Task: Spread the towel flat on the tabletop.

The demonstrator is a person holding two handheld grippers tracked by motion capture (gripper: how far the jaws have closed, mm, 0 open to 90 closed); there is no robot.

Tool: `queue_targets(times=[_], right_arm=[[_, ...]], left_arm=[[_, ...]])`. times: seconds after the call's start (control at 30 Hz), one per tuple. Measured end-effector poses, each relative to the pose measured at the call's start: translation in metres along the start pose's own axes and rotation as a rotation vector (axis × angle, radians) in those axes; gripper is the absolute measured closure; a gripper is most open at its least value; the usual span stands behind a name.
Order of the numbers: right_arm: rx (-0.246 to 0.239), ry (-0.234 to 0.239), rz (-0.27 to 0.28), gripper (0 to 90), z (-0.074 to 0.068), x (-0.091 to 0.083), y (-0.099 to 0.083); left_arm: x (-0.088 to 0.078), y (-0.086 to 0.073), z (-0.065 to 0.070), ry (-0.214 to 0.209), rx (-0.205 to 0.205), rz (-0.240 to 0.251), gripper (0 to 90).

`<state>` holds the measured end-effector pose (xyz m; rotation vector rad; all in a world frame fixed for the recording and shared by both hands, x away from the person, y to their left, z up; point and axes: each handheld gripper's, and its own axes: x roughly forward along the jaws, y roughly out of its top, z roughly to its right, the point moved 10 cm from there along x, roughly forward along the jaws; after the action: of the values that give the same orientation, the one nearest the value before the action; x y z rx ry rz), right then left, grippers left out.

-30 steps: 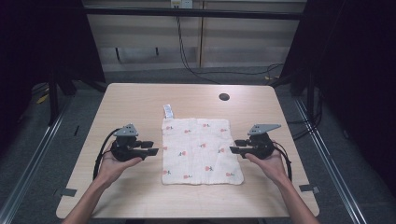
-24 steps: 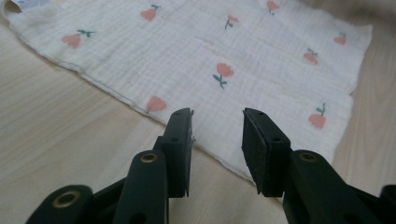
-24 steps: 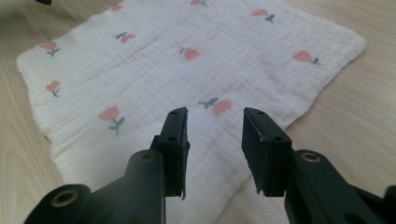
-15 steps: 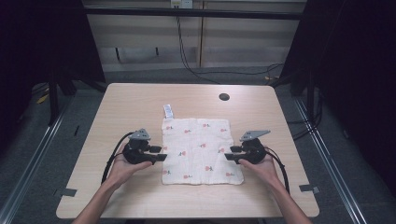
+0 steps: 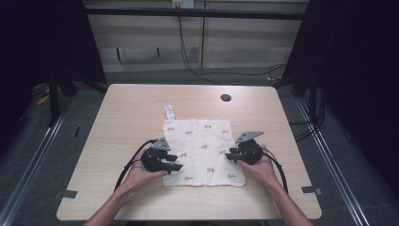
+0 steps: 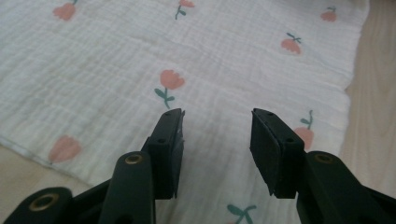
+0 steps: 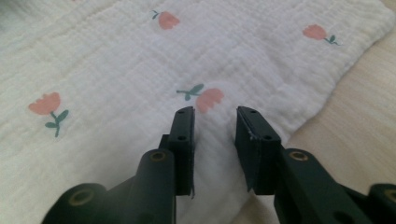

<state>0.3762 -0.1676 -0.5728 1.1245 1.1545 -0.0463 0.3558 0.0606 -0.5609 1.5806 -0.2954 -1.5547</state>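
- The left gripper (image 6: 215, 140) has its fingers (image 6: 170, 140) parted by a wide gap with nothing between them — they hover just over the cloth (image 6: 140, 70), above its weave near a printed flower.
- The right gripper (image 7: 215, 140) stands with its fingers (image 7: 183, 140) parted too, though by a narrower gap, and likewise has hold of nothing; it sits over the cloth close to the edge where fabric gives way to wood.
- In the high view the left gripper (image 5: 175, 162) is at the cloth's left edge and the right gripper (image 5: 229, 156) at its right edge, both pointing inward, one hand (image 5: 141, 173) behind each.
- The cloth (image 5: 202, 150) lies flat and spread in the middle of the tabletop (image 5: 122, 113), a small white tag (image 5: 170, 112) sticking out at its far left corner.
- My reading: the step in hand is the approach for a two-sided grasp, probably to fold or lift the cloth. Neither side is pinched yet.
- The next move calls for lowering each pair of fingers until one slips under the edge, then closing on a single layer — the thin fabric lying flat will make that fiddly.
- Hard to make out: whether the lower fingertips already touch the fabric, and how many layers the cloth has.
- A dark round hole (image 5: 226, 98) sits in the tabletop well beyond the cloth.
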Motion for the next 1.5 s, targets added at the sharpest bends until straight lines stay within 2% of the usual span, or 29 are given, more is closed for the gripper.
queue_targets(times=[0.03, 0.1, 0.17, 0.23, 0.27, 0.3, 0.33, 0.4, 0.47, 0.53, 0.57, 0.6, 0.63, 0.67, 0.73, 0.83, 0.87, 0.93, 1.0, 1.03, 1.07, 1.1, 1.13, 1.23, 1.33, 1.4, 1.5], right_arm=[[0.000, 0.000, 0.000, 69.4, 0.000, 0.000, 0.000], [-0.002, 0.007, -0.003, 74.9, -0.001, -0.001, 0.000], [0.003, 0.024, -0.005, 80.8, -0.004, -0.001, 0.000], [0.012, 0.031, -0.009, 81.7, -0.005, -0.001, -0.001], [0.017, 0.038, -0.013, 82.2, -0.007, -0.001, -0.001], [0.027, 0.059, -0.021, 84.3, -0.012, -0.003, -0.002], [0.024, 0.055, -0.027, 85.1, -0.014, -0.003, -0.003], [0.024, 0.063, -0.028, 85.8, -0.016, -0.004, -0.003], [0.021, 0.067, -0.038, 86.3, -0.019, -0.006, -0.006], [0.023, 0.075, -0.047, 86.5, -0.023, -0.008, -0.008], [0.012, 0.078, -0.040, 86.6, -0.024, -0.008, -0.008], [0.019, 0.091, -0.043, 86.6, -0.027, -0.009, -0.009], [0.019, 0.091, -0.043, 86.6, -0.027, -0.009, -0.009], [0.018, 0.093, -0.040, 86.6, -0.028, -0.009, -0.009], [0.026, 0.100, -0.045, 86.4, -0.031, -0.010, -0.010], [0.024, 0.108, -0.044, 86.4, -0.035, -0.010, -0.010], [0.022, 0.114, -0.044, 86.4, -0.038, -0.010, -0.010], [0.013, 0.123, -0.042, 86.5, -0.041, -0.010, -0.011], [0.008, 0.113, -0.039, 86.8, -0.043, -0.011, -0.011], [0.009, 0.111, -0.047, 87.0, -0.044, -0.012, -0.013], [0.010, 0.110, -0.049, 87.1, -0.045, -0.013, -0.013], [-0.003, 0.104, -0.050, 87.2, -0.045, -0.013, -0.014], [0.004, 0.103, -0.057, 87.2, -0.048, -0.015, -0.016], [0.000, 0.119, -0.047, 87.5, -0.053, -0.018, -0.019], [-0.003, 0.115, -0.056, 87.6, -0.058, -0.020, -0.021], [-0.021, 0.125, -0.051, 87.6, -0.063, -0.021, -0.022], [-0.032, 0.134, -0.049, 87.6, -0.066, -0.021, -0.022]], left_arm=[[-0.001, 0.000, 0.000, -0.017, -0.004, 0.001, 54.3], [-0.003, 0.000, -0.003, -0.005, -0.014, 0.018, 54.5], [-0.003, -0.003, -0.002, -0.015, -0.004, 0.006, 57.6], [-0.002, -0.003, -0.001, -0.019, 0.009, 0.002, 58.5], [-0.003, -0.001, 0.001, -0.038, 0.001, 0.007, 58.5], [-0.003, 0.000, 0.001, -0.034, 0.008, 0.004, 58.5], [-0.002, -0.002, 0.001, -0.011, 0.022, -0.012, 58.5], [0.000, -0.006, 0.000, -0.008, 0.034, -0.024, 58.5], [0.001, -0.009, -0.001, 0.013, 0.030, -0.038, 58.5], [0.001, -0.010, 0.000, 0.012, 0.042, -0.037, 58.9], [0.000, -0.011, 0.000, 0.007, 0.059, -0.057, 58.9], [0.000, -0.011, 0.005, -0.018, 0.048, -0.052, 63.1], [0.000, -0.011, 0.005, -0.018, 0.048, -0.052, 66.0], [-0.001, -0.013, 0.004, -0.010, 0.077, -0.063, 66.0], [-0.003, -0.015, 0.005, -0.003, 0.092, -0.073, 75.6], [-0.006, -0.018, 0.006, 0.010, 0.074, -0.071, 84.6], [-0.007, -0.019, 0.008, 0.001, 0.069, -0.068, 86.7], [-0.010, -0.023, 0.009, -0.004, 0.072, -0.073, 87.5], [-0.014, -0.027, 0.012, -0.026, 0.078, -0.076, 87.9], [-0.016, -0.029, 0.012, -0.026, 0.069, -0.081, 88.3], [-0.017, -0.030, 0.016, -0.045, 0.040, -0.068, 88.5], [-0.018, -0.032, 0.017, -0.052, 0.038, -0.069, 88.7], [-0.020, -0.033, 0.018, -0.056, 0.042, -0.075, 88.8], [-0.021, -0.036, 0.022, -0.074, 0.021, -0.070, 88.9], [-0.023, -0.038, 0.026, -0.074, 0.029, -0.074, 88.8], [-0.025, -0.041, 0.029, -0.080, 0.009, -0.082, 88.8], [-0.028, -0.045, 0.032, -0.073, 0.001, -0.085, 88.8]])
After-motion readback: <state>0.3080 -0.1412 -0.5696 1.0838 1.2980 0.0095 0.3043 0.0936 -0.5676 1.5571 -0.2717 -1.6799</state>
